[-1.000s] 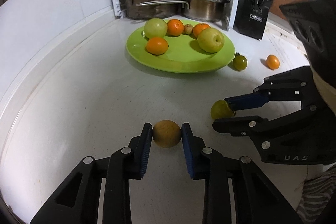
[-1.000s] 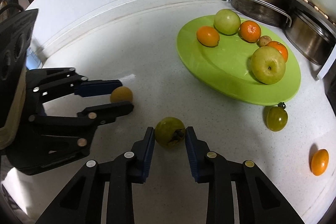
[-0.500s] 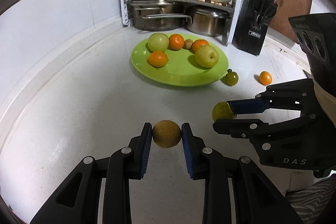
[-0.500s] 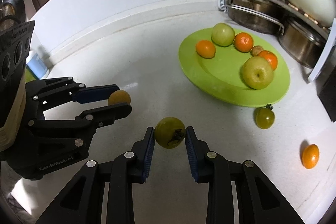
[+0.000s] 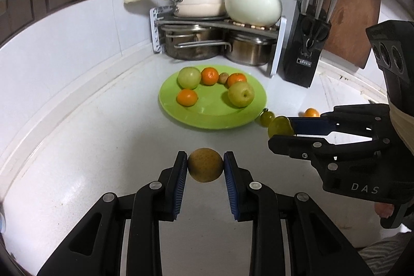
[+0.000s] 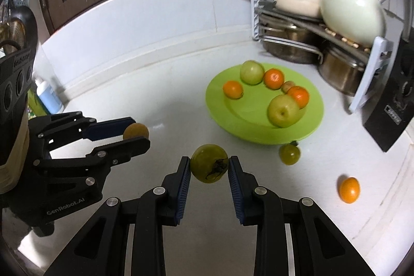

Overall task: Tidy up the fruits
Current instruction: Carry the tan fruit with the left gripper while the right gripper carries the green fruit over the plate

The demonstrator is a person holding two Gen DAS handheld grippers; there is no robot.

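Note:
My left gripper [image 5: 205, 165] is shut on a small brown round fruit [image 5: 205, 164], held above the white counter. My right gripper [image 6: 209, 166] is shut on a green tomato [image 6: 209, 165] with a dark stem scar. Each gripper shows in the other's view: the right gripper [image 5: 283, 129] at the right, the left gripper [image 6: 137, 132] at the left. Ahead lies a green plate [image 5: 207, 118] holding green apples, oranges and a small brown fruit. Beside the plate's right rim lie a second green tomato [image 6: 289, 154] and a loose orange fruit [image 6: 349, 190].
A pot rack [image 5: 217, 25] with steel pots, white pans and a white kettle stands in the corner behind the plate. A black knife block [image 5: 305, 53] and a wooden board [image 5: 349, 17] stand to the right. A blue-and-white bottle [image 6: 49, 97] sits by the left wall.
Both grippers have risen from the counter with their fruits still gripped, and the view has tilted up, showing more of the pot rack and wall.

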